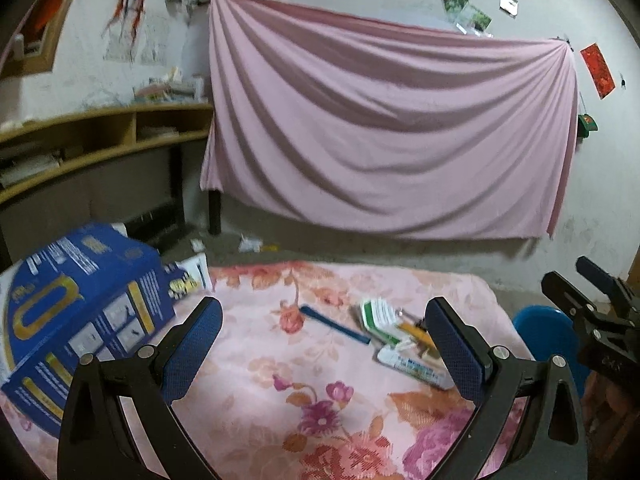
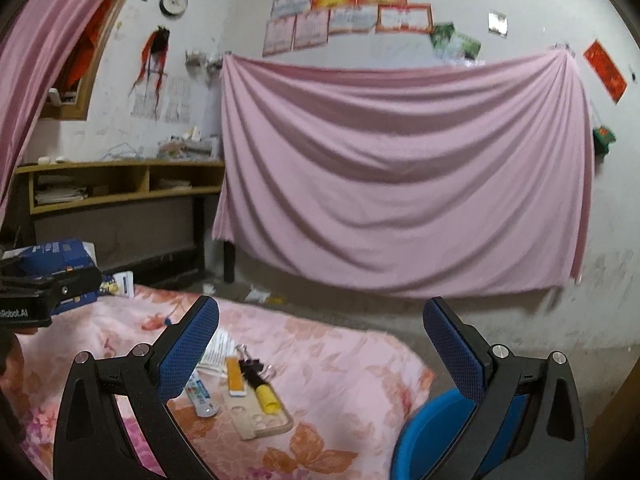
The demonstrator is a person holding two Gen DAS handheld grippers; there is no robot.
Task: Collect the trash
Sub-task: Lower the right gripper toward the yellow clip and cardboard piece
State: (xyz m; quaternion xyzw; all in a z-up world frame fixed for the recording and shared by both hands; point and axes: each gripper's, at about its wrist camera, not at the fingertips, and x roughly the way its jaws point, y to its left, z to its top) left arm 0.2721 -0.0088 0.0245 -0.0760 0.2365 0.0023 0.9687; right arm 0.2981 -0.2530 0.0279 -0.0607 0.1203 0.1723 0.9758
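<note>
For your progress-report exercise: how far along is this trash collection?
Nothing looks collected yet. Both the left gripper and right gripper are open and empty. The small pile of litter still lies on the floral cloth, as does the blue box.

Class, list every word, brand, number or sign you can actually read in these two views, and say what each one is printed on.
"tRobot.AI", its start cut off by the frame edge: on the left gripper's black body.
Blue box: gold and white print, too blurred to read.
Wall certificates: too small and blurred.
Red paper strip: unreadable.
Wall clock: numerals too small.
Tube and leaflet on the floral blanket: unreadable.
</note>
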